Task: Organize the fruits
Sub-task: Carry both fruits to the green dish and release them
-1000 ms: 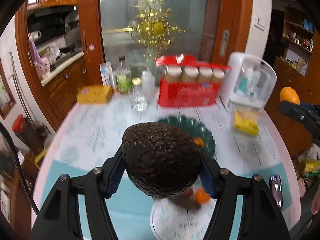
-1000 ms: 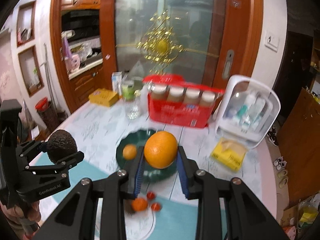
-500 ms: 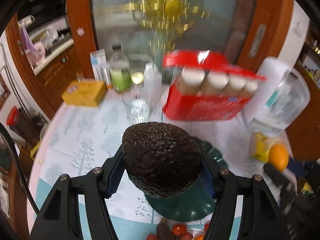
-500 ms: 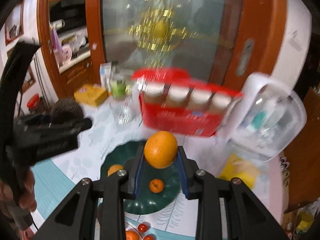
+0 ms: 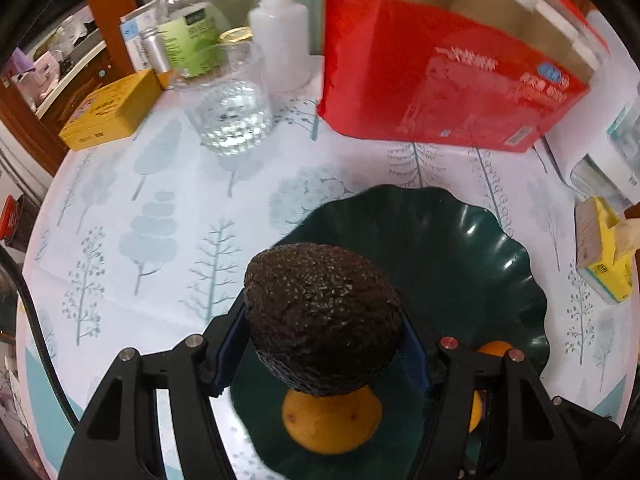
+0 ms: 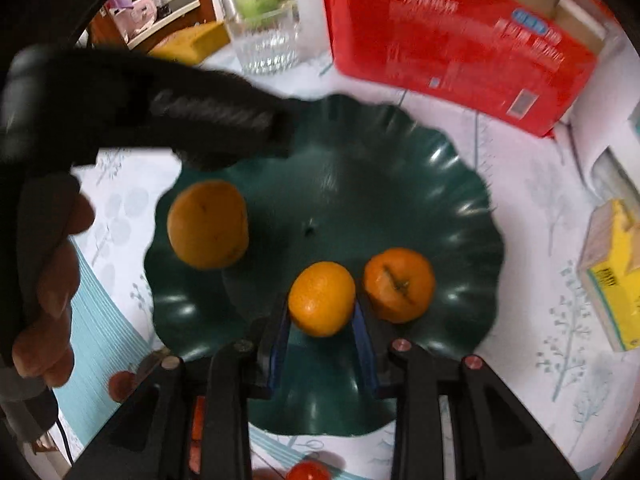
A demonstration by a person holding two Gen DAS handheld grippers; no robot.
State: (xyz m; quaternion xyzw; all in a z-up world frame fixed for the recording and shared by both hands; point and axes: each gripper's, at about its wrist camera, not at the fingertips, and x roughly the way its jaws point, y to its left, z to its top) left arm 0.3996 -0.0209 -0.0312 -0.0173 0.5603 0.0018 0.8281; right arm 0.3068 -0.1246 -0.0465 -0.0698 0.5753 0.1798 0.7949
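My left gripper [image 5: 322, 340] is shut on a dark, bumpy avocado [image 5: 322, 316] and holds it over the near left part of the dark green wavy plate [image 5: 452, 240]. An orange [image 5: 330, 424] lies on the plate under the avocado. My right gripper [image 6: 322, 324] is shut on a small orange [image 6: 322, 298] and holds it just above the near part of the green plate [image 6: 360, 160]. On that plate lie an orange [image 6: 208, 224] at the left and a tangerine [image 6: 399, 284] at the right. The left gripper's black body [image 6: 168, 108] reaches over the plate's far left rim.
A red carton [image 5: 452, 80] stands behind the plate, with a glass of water [image 5: 228, 108], bottles [image 5: 280, 44] and a yellow box [image 5: 112, 110] to its left. A yellow pack [image 5: 604, 256] lies at the right. Small tomatoes [image 6: 308, 470] lie near the front edge.
Both grippers have moved forward and down over the green plate with their fruit still held. The plate and the red carton now look much closer.
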